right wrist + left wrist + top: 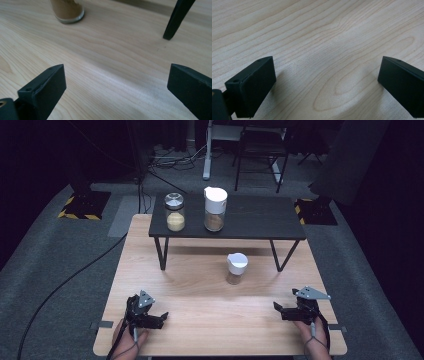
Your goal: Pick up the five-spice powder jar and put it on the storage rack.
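Standing alone near the middle of the frame, a small jar (236, 268) with a white lid and brown contents rests upright on the wooden table (200, 320), just in front of a low black shelf (250, 220). In the right gripper view its glass base (67, 11) sits at the upper left, with one black shelf leg (176, 20) at the upper right. Toward the lower right of the high view, the right gripper (281, 310) is held in a hand (314, 332), jaws spread wide with bare wood between them, well apart from the jar. At the lower left, the left gripper (162, 317), in the other hand (131, 336), is likewise released, gripping nothing. On the shelf, in the upper middle, stand a silver-lidded jar (175, 212) of yellow grain and, just beside it, a taller white-lidded jar (215, 209).
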Tool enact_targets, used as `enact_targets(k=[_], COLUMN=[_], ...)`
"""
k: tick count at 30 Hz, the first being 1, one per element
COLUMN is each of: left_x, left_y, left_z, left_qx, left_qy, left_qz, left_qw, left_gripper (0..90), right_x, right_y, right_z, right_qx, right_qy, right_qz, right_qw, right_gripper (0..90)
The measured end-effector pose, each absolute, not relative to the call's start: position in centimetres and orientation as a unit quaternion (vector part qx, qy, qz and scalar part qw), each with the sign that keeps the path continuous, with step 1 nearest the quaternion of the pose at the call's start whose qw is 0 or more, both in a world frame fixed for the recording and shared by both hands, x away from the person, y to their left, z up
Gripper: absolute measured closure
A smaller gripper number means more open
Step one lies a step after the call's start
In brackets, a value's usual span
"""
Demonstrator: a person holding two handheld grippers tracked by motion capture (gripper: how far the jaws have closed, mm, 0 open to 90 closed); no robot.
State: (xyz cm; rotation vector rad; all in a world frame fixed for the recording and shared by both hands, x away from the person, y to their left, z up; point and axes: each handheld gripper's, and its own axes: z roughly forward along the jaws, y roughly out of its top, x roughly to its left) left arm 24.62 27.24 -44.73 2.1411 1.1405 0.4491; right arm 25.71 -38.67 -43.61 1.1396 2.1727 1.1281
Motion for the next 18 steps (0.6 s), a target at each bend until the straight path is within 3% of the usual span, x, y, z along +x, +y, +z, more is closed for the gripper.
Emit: enact_targets(k=[18], left_x=[24.6], left_y=[27.2], left_z=[-44.7], left_qx=[0.818], left_qy=[0.439], left_qz=[0.172], left_qw=[0.331], left_gripper=[1.2], right_x=[26.0], right_y=[-36.0], right_z=[-41.9], right_qx=[0.371], right_qy=[0.755], right_qz=[0.481], right_qw=[0.249], right_gripper=[0.1])
